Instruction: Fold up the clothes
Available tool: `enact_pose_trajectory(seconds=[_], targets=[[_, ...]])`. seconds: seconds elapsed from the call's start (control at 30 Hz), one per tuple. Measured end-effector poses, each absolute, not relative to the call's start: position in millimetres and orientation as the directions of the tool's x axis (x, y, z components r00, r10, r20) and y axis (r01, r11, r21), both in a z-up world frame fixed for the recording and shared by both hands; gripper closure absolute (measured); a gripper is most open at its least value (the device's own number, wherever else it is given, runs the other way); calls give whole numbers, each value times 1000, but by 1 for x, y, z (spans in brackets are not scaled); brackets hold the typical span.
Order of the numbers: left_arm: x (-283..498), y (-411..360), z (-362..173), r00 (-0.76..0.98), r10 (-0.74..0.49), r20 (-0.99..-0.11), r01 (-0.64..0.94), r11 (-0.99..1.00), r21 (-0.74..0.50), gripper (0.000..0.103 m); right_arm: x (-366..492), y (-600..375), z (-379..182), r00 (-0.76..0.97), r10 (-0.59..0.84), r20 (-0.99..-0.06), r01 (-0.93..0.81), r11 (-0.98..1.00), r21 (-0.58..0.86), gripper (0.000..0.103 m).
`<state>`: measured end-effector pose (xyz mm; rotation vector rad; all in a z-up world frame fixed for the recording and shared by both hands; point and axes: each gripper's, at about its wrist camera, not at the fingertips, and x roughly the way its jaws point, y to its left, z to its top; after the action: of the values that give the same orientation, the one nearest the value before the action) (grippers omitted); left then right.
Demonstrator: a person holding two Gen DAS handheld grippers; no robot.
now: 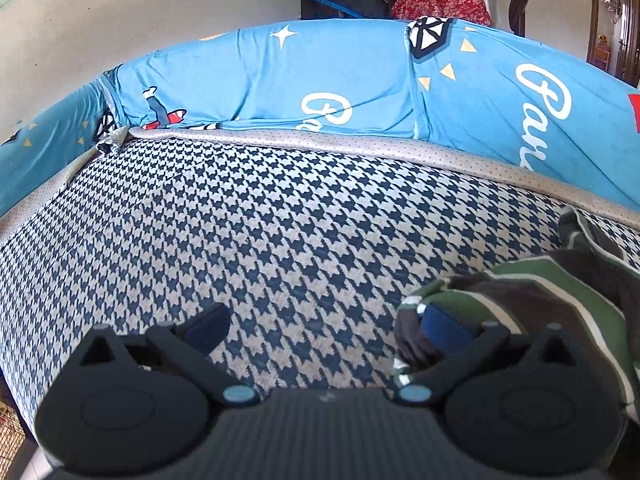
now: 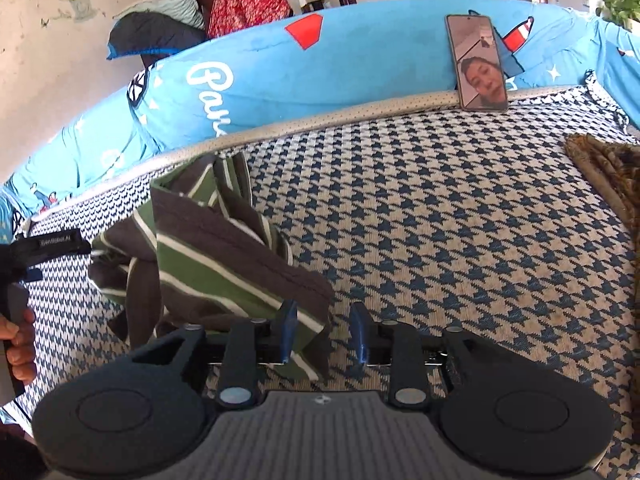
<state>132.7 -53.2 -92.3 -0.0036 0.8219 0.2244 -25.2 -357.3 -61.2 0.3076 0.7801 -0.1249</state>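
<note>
Both tools work a striped shirt [image 2: 224, 256] bunched on a houndstooth sofa seat [image 2: 440, 216]. Left tool [image 1: 324, 330] stands spread wide, one finger against the cloth; right tool [image 2: 323, 330] is parted, a hem hanging between its fingers, unpinched. Risk: the hem slides free and the fold collapses.

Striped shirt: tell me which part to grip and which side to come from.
Grip the striped shirt by its straight brown hem, which lies nearest the right gripper. Come in from the near side, low over the sofa cover, one finger under the edge. The far end is bunched, with no clean edge.
</note>
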Motion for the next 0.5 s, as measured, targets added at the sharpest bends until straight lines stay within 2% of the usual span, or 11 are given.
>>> enact_pose_trajectory(seconds=[0.1,0.3,0.5], targets=[[132,-56,-91,659,149,-737,-163,985,53,0,-21,-354,-58,729,38,-683,196,945,262,71],[124,-77,-96,659,65,-749,-50,998,43,0,0,-320,-65,728,136,-672,64,963,263,60],[123,-87,-107,611,-66,-789,26,998,-63,0,24,-295,-84,703,157,-694,7,974,227,38]])
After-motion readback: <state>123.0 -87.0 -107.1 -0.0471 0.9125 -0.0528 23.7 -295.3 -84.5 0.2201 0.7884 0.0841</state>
